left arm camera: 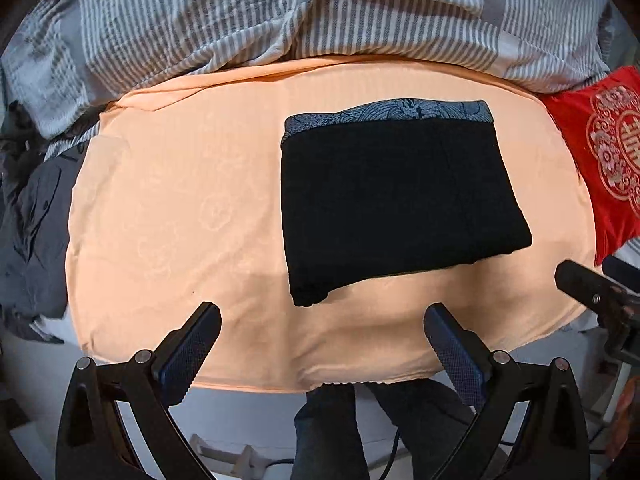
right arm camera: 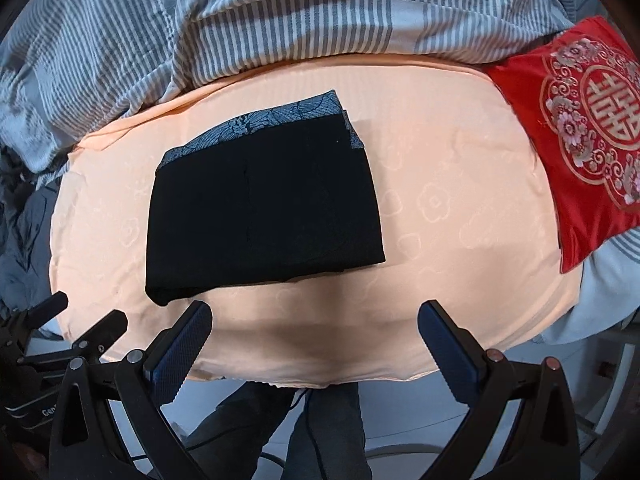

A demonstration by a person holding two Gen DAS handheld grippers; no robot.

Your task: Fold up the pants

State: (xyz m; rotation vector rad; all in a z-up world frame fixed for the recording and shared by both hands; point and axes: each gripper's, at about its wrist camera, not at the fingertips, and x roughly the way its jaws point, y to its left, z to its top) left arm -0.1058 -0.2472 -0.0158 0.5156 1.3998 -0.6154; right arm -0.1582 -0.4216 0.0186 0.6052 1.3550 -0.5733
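Pants (left arm camera: 396, 196) lie folded into a compact rectangle on the peach sheet (left arm camera: 176, 208), patterned waistband (left arm camera: 384, 114) toward the striped duvet (left arm camera: 200, 20); fold looks done. Left claw (left arm camera: 322, 342) and right claw (right arm camera: 314, 340) both spread, empty, short of the pants' near edge.

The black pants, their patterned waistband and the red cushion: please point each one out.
black pants (left arm camera: 396, 196), left wrist view, middle of folded stack.
patterned waistband (right arm camera: 256, 128), right wrist view, middle of grey band.
red cushion (right arm camera: 576, 128), right wrist view, embroidered face.

folded black pants (left arm camera: 400, 204) on peach sheet (left arm camera: 180, 208), left tool (left arm camera: 322, 322) spread wide, holding nothing
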